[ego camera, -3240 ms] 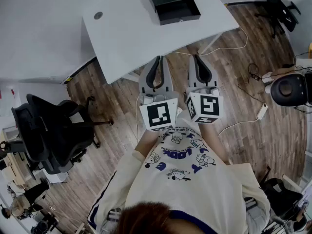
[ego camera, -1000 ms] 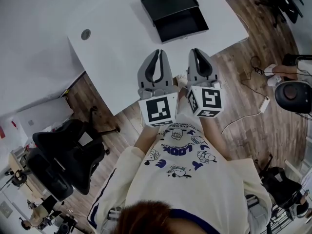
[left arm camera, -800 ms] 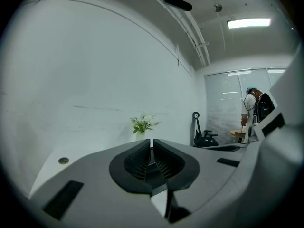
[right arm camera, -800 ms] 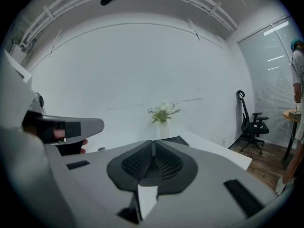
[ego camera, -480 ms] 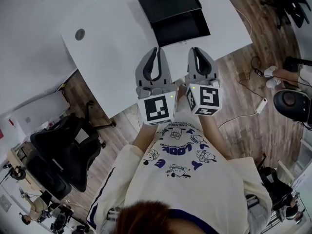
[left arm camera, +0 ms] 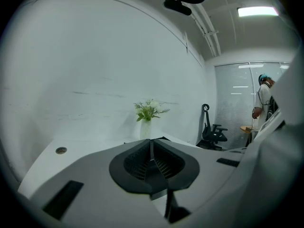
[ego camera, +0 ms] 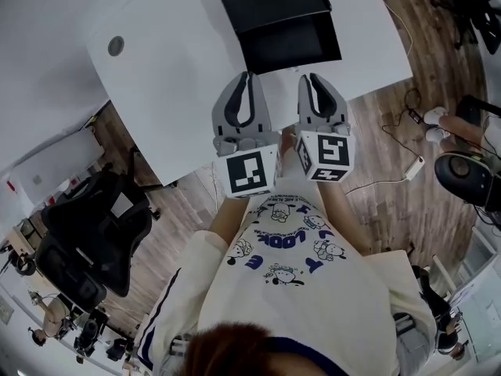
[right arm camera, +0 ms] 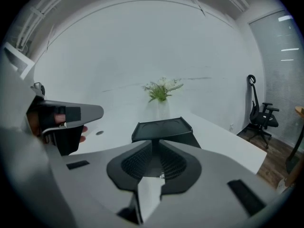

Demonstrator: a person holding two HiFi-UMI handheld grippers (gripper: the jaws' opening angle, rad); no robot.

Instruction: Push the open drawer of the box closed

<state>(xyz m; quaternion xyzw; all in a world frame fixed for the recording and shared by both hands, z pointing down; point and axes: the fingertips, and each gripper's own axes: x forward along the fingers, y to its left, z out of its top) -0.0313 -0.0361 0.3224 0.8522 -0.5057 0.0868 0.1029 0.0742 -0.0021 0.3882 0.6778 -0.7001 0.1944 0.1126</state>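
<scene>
A black box (ego camera: 272, 0) stands on the white table (ego camera: 176, 84), with its open drawer (ego camera: 294, 47) pulled out toward me. Both grippers are held side by side over the table's near edge, short of the drawer front and touching nothing. My left gripper (ego camera: 246, 75) is shut and empty, its fingers meeting in a line (left arm camera: 151, 145). My right gripper (ego camera: 310, 77) is also shut and empty. Past its closed tips (right arm camera: 155, 145), the right gripper view shows the box (right arm camera: 161, 126) straight ahead. In the left gripper view the box is almost wholly hidden behind the jaws.
A round cable hole (ego camera: 116, 46) is in the table at the left. A vase with a plant (right arm camera: 161, 93) stands behind the box against the wall. A black office chair (ego camera: 90, 237) sits on the wooden floor at the left. Cables (ego camera: 415, 167) lie at the right.
Both grippers and the head have moved forward toward the table, so the box and drawer now lie closer to the fingertips. Both grippers stay shut.
</scene>
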